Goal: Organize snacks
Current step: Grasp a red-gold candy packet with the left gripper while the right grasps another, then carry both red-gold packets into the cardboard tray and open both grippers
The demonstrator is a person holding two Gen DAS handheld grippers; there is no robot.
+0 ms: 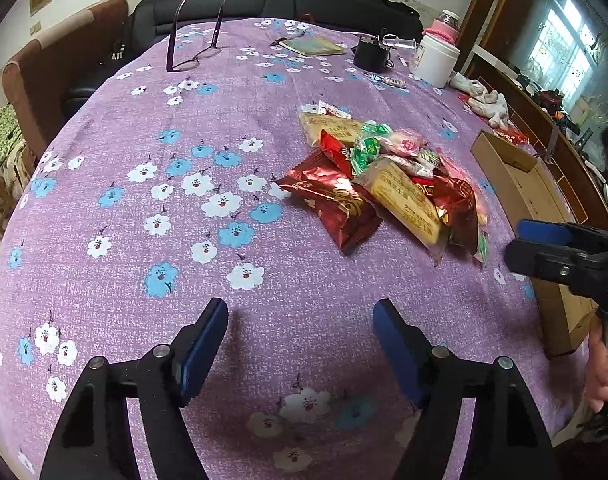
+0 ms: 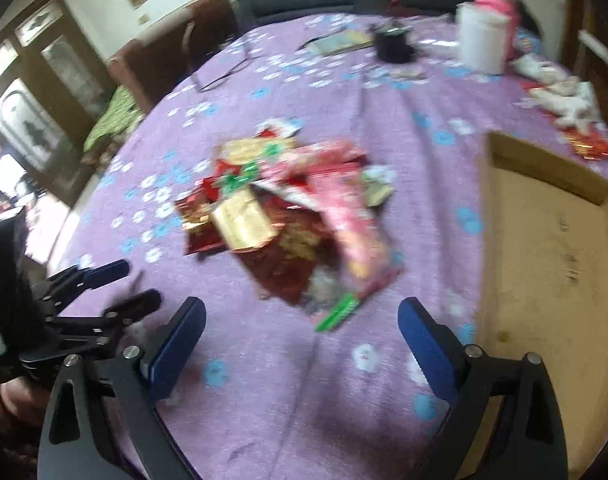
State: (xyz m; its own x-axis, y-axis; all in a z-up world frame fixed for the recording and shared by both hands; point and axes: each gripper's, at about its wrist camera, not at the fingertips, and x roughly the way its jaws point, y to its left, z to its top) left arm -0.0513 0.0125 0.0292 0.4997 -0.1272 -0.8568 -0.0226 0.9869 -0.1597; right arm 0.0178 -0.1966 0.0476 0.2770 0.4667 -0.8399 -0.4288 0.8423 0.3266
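A pile of wrapped snacks [image 1: 383, 176] in red, gold, green and pink lies on the purple flowered tablecloth [image 1: 144, 208]. It also shows, blurred, in the right wrist view [image 2: 288, 216]. An open cardboard box [image 2: 551, 248] lies to the right of the pile; it also shows in the left wrist view [image 1: 523, 188]. My left gripper [image 1: 300, 316] is open and empty, near the table's front, short of the pile. My right gripper [image 2: 302, 316] is open and empty, just in front of the pile. It shows at the right edge of the left wrist view [image 1: 559, 252].
Glasses [image 1: 196, 28] stand at the back left. A booklet [image 1: 315, 46], a black pot [image 1: 369, 56], a white jar [image 1: 437, 60] and white cloths [image 1: 487, 102] sit at the back right. A brown chair [image 1: 64, 76] and dark sofa [image 1: 280, 2] border the table.
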